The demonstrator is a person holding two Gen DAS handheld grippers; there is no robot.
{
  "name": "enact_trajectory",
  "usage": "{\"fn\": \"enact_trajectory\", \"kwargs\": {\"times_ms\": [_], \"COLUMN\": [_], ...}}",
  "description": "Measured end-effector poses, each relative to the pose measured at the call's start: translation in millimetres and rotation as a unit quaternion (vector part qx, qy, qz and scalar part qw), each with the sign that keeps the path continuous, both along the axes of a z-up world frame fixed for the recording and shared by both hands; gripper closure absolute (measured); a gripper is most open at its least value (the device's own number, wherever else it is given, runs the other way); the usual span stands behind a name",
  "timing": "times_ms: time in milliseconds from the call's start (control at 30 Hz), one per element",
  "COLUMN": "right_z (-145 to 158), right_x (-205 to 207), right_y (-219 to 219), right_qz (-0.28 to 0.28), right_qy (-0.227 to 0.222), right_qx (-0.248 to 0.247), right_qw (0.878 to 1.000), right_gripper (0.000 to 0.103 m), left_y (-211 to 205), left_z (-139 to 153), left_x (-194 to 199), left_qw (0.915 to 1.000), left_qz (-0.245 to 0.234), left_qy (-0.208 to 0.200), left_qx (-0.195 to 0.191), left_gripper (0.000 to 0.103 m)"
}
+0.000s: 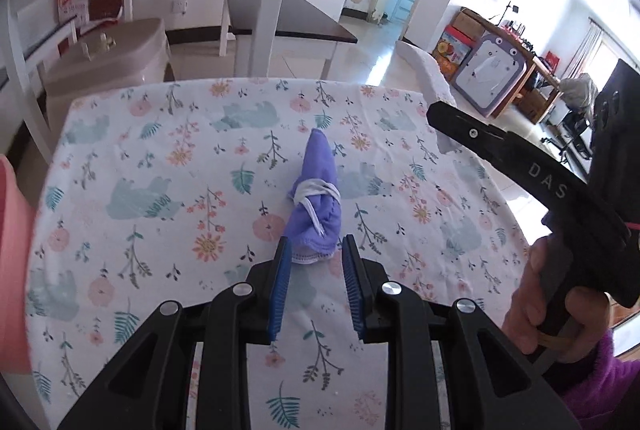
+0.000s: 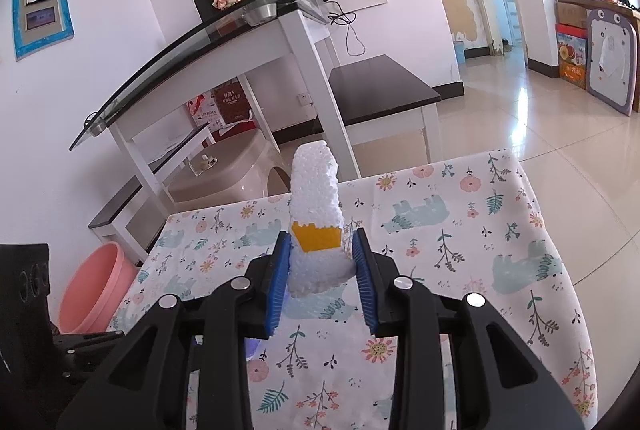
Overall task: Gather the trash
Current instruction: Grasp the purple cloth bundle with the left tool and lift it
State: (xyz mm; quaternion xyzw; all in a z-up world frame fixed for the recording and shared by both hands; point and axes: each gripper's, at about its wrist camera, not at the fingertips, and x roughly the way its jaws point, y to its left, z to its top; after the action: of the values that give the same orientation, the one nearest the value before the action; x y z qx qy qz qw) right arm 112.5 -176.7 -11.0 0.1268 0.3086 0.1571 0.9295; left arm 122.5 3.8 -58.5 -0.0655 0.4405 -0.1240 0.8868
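Mask lined up w/ my left tool, foam gripped in my right: two slip risks.

Rolled purple mask (image 1: 316,189) lies mid-cloth, near end just between my left gripper (image 1: 316,270) pads, jaws apart, nothing pinched. Risk: loose white straps snag or roll unwinds if I bite only the hem. White foam chunk (image 2: 316,222) is clamped in my right gripper (image 2: 320,262); crumbly, tall, could pivot out. Tablecloth (image 1: 160,133) edges near; pink bin (image 2: 94,286) is off the table's left edge, path there open.
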Motion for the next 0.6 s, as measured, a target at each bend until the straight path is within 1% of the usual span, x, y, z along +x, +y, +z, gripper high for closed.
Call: {"fn": "enact_trajectory", "kwargs": {"times_ms": [67,167,233,300,367,500,600], "right_z": [0.2,0.2,0.0,0.4,0.5,0.0,0.0], "right_x": [0.6,-0.3,0.0,0.1,0.0,-0.3,-1.2], "right_y": [1.5,2.5,2.8,2.9,2.7,3.8,5.1], "right_qz": [0.003,0.007,0.01,0.011,0.012,0.017,0.019], "right_qy": [0.0,-0.002,-0.001,-0.001,-0.002,0.0,-0.001], "right_qx": [-0.001,0.0,0.001,0.003,0.005,0.005,0.003], "right_qw": [1.0,1.0,1.0,1.0,1.0,1.0,1.0], "right_gripper": [0.071,0.071,0.071,0.071,0.071,0.071,0.071], "left_y": [-2.3,-2.4,-2.0,-1.4,-1.0,-5.2,-6.3], "left_z": [-1.0,-6.3,-11.6,-17.7,-21.2,-22.9,-23.0], "left_x": [3.5,14.1,20.2,23.6,22.7,14.9,13.0], "left_qw": [0.9998,0.9996,0.9995,0.9995,0.9996,0.9991,0.9989], "left_qz": [0.007,0.012,0.016,0.017,0.018,0.015,0.019], "left_qy": [-0.004,-0.002,0.007,0.02,0.012,-0.019,-0.019], "left_qx": [0.017,0.026,0.026,0.018,0.016,0.036,0.038], "left_gripper": [0.078,0.078,0.077,0.077,0.077,0.077,0.077]}}
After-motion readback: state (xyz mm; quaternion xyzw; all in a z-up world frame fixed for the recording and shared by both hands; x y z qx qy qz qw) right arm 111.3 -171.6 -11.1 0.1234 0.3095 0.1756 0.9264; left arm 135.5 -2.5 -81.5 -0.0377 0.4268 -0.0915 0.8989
